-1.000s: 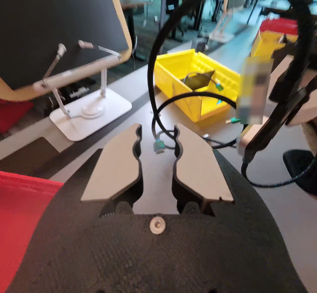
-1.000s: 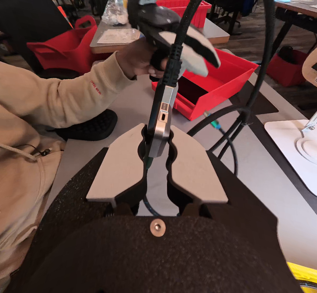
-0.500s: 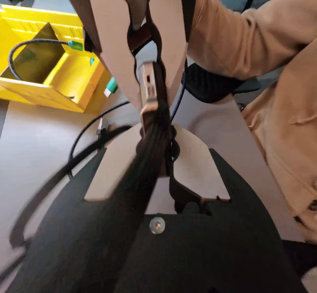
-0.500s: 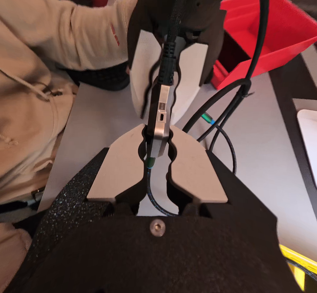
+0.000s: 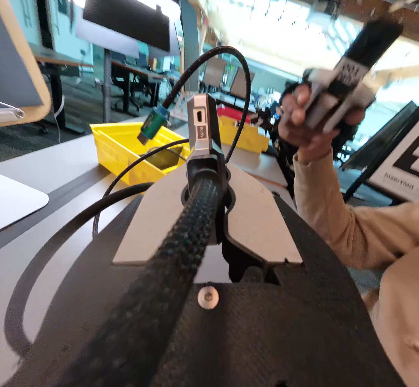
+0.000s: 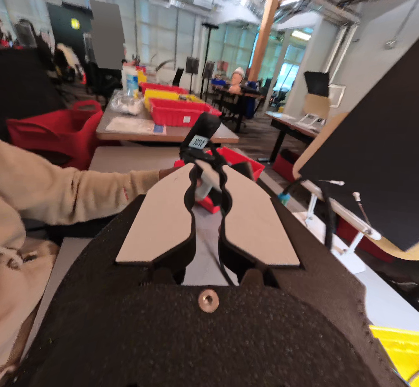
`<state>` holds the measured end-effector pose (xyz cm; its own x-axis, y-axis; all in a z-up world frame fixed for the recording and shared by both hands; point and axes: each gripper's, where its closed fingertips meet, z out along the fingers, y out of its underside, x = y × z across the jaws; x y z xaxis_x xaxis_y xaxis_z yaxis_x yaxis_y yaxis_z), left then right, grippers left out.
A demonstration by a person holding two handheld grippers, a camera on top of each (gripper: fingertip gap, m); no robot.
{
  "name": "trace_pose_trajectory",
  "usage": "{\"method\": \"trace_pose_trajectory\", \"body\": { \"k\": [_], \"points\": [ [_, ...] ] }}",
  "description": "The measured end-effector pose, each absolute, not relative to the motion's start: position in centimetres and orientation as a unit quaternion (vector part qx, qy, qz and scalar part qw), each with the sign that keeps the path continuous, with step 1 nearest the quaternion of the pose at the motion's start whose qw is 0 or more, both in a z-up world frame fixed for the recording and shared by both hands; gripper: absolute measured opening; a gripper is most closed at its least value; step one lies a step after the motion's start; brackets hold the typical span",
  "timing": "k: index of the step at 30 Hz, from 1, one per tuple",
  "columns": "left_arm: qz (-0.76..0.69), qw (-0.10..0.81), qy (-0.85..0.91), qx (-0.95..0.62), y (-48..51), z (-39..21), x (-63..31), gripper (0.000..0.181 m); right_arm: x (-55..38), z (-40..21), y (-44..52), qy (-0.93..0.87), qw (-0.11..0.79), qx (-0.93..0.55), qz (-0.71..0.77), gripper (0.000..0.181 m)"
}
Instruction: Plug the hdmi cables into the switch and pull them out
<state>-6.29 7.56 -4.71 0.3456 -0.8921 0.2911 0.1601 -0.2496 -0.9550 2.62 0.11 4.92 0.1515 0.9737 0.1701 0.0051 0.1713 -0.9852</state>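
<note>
Left tool (image 5: pixel 207 192) clamping thick cable's plug (image 5: pixel 205 169) in switch (image 5: pixel 201 126); right tool (image 6: pixel 207 185) gaping narrow, empty. Risk: unsupported switch dropping onto surface (image 5: pixel 56 165) if plug slipping free.

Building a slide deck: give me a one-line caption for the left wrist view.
Left tongs clamp the thick braided cable at the switch; a green-tipped HDMI plug dangles free.

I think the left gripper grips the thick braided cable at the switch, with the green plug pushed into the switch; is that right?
Not quite: in the left wrist view the green plug hangs free beside the switch, not inserted. The left gripper does grip the thick braided cable there.
</note>
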Motion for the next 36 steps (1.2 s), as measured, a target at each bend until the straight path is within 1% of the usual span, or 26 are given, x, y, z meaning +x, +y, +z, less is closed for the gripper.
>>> {"method": "trace_pose_trajectory", "body": {
  "k": [3,5,10,13,15,19,20,22,24,34,36],
  "points": [
    [-0.516,0.573,0.249,-0.586,7.8,-2.7,-7.7,0.024,-1.1,1.5,-0.7,-0.565,0.534,-0.5,0.381,0.019],
    [-0.532,0.592,0.228,-0.561,7.6,-1.4,-8.6,0.024,-3.8,-0.4,-0.6,-0.572,0.509,-0.509,0.393,0.02],
    [-0.556,0.637,0.202,-0.494,6.3,1.7,-10.4,0.024,-7.6,-2.5,2.1,-0.484,0.495,-0.533,0.486,0.019],
    [-0.575,0.65,0.2,-0.455,5.1,3.0,-10.6,0.024,-8.1,-3.4,3.2,-0.449,0.48,-0.538,0.528,0.024],
    [-0.585,0.65,0.213,-0.435,4.3,3.5,-10.1,0.024,-8.0,-2.8,3.2,-0.431,0.475,-0.524,0.561,0.029],
    [-0.591,0.643,0.251,-0.418,2.8,3.2,-7.9,0.024,-7.1,-1.3,2.6,-0.42,0.48,-0.499,0.587,0.028],
    [-0.592,0.638,0.26,-0.418,2.5,3.1,-7.3,0.024,-7.0,-1.1,2.6,-0.423,0.484,-0.498,0.583,0.026],
    [-0.587,0.637,0.271,-0.42,2.3,2.9,-6.5,0.024,-6.5,-0.6,2.0,-0.433,0.489,-0.479,0.586,0.013],
    [-0.585,0.635,0.277,-0.421,2.0,2.9,-6.2,0.025,-6.2,-0.5,1.6,-0.442,0.485,-0.474,0.587,0.012],
    [-0.524,0.566,0.374,-0.515,1.7,0.4,-5.5,0.026,-5.7,-0.8,1.4,-0.472,0.481,-0.466,0.573,0.011],
    [-0.509,0.569,0.387,-0.517,1.7,0.3,-5.6,0.025,-5.9,-1.2,1.4,-0.479,0.48,-0.469,0.565,0.012]
  ]
}}
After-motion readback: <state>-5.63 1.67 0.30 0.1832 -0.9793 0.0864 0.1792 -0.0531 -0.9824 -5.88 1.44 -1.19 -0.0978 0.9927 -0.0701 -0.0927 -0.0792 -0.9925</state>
